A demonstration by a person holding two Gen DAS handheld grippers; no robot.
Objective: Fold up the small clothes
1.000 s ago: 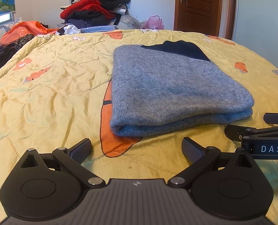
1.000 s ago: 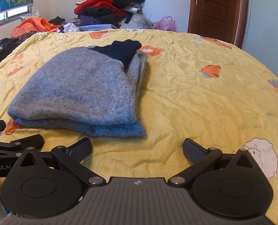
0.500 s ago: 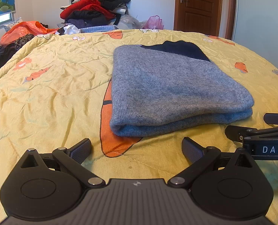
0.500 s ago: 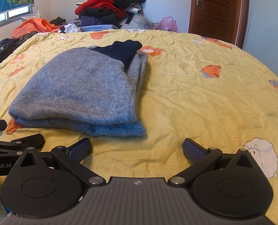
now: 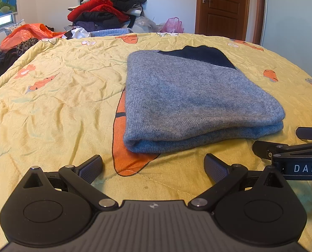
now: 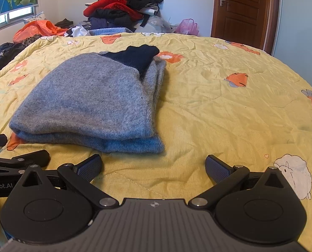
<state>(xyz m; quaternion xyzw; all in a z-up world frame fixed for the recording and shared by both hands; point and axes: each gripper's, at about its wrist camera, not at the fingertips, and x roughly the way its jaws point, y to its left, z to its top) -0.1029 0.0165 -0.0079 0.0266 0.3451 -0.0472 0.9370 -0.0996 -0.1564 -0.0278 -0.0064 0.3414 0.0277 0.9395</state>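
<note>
Left gripper (image 5: 153,166), jaws spread and empty, sits just short of the folded grey sweater (image 5: 193,98) on the yellow quilt (image 5: 57,105). Right gripper (image 6: 153,166), likewise spread and empty, lies beside it, apart from the sweater. Left view: the sweater's near fold covers an orange carrot print (image 5: 130,159). Right view only: the sweater's stacked right-hand edges (image 6: 156,84), and a white sheep print (image 6: 294,176). Behind the bed: a clothes pile (image 5: 107,8) and a wooden door (image 6: 244,10).
</note>
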